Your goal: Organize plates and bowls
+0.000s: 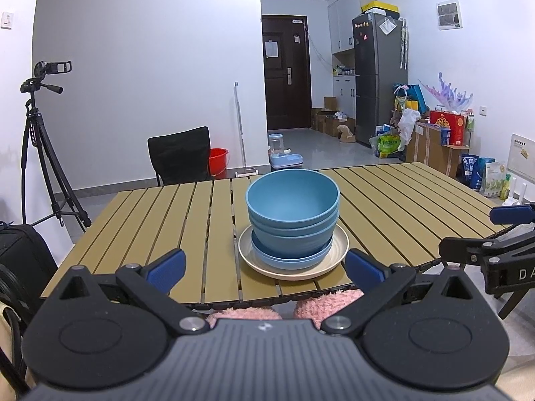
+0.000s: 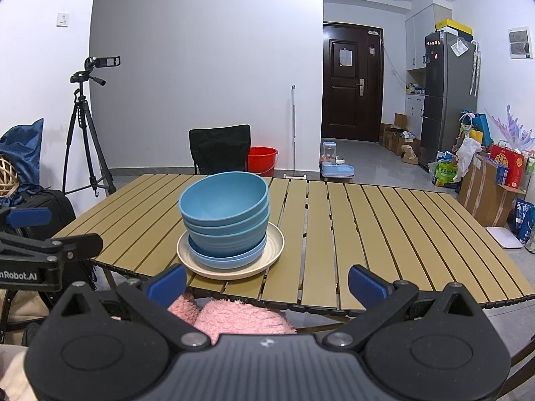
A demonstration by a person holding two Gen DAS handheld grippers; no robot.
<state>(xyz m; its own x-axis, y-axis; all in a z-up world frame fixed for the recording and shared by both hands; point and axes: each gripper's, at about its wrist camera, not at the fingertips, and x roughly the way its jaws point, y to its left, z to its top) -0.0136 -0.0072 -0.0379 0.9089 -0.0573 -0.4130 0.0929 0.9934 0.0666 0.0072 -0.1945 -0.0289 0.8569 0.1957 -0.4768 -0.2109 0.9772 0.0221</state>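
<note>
Stack: bowls nested on plate, straight ahead of left tool, nearer it.
Right tool: stack ahead-left.
Tools: both spread, empty.

Black chair, red bucket, tripod behind the table.
</note>
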